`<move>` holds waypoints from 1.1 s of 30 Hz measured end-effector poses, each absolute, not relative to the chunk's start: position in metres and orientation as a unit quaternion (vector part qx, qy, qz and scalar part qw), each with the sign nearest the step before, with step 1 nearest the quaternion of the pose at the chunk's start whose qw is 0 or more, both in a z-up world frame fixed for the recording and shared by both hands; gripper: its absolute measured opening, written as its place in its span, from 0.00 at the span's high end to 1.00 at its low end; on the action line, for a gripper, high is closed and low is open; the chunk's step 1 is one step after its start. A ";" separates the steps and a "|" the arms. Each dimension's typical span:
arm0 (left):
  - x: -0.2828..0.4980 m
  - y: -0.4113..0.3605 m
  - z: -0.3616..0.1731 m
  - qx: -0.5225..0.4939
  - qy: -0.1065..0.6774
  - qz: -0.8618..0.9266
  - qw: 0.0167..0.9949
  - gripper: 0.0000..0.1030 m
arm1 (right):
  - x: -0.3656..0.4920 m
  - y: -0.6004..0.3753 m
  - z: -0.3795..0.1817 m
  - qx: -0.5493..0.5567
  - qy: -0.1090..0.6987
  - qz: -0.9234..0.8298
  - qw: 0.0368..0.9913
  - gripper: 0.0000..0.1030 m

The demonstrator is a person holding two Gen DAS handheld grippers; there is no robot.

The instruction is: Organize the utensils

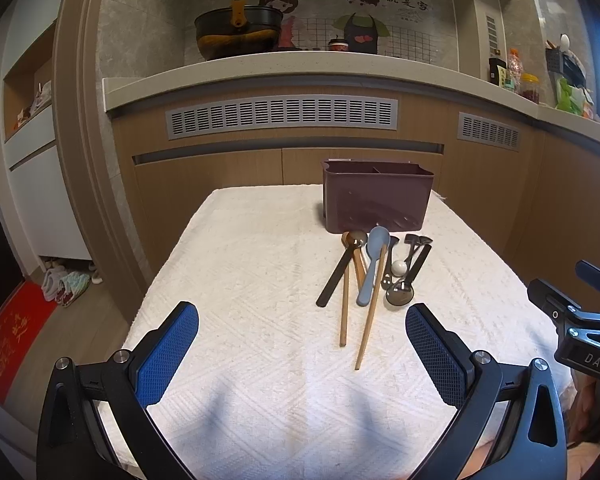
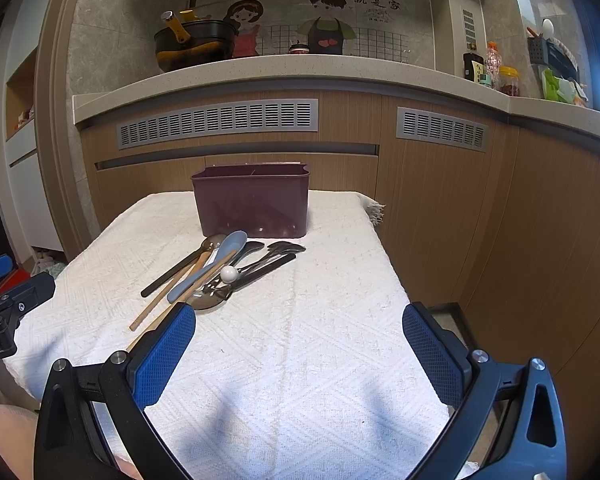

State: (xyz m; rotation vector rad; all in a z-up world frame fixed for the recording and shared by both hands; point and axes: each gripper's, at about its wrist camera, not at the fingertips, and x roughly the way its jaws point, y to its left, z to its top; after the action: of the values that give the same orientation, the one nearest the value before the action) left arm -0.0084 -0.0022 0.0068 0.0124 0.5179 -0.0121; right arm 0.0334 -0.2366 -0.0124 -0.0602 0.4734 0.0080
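Left gripper [image 1: 302, 340] and right gripper [image 2: 299, 340] both gape wide, holding nothing. Utensil pile [image 1: 374, 276], at 12 o'clock before the holder [image 1: 378, 200], overlaps heavily; pinching one chopstick [image 1: 370, 312] risks dragging neighbours

Both views evenly lit, daylight from the right: blown-out white-blue glare at the right edge in each. Soft bluish shadows fall on the white cloth [image 1: 260, 264] near the bottom, below the blue pads [image 1: 168, 354]. Strong fisheye bending; the counter edge [image 2: 260, 68] curves, corners go black. Centre sharp, slight softness toward the rims. Colours a little muted.
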 end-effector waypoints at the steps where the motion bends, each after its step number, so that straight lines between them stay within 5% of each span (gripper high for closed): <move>1: -0.009 -0.002 0.007 0.006 0.256 -0.006 0.967 0.00 | 0.033 -0.237 -0.012 -0.030 0.234 0.004 0.972 0.00; 33: 0.018 -0.001 0.009 0.007 0.283 -0.058 0.957 0.00 | 0.045 -0.233 -0.006 -0.055 0.237 -0.004 0.970 0.00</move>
State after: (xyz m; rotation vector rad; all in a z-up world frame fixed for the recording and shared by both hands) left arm 0.0181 -0.0011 0.0091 0.0134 0.5742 -0.1182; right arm 0.0453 -0.2331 -0.0061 -0.1120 0.4792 -0.0073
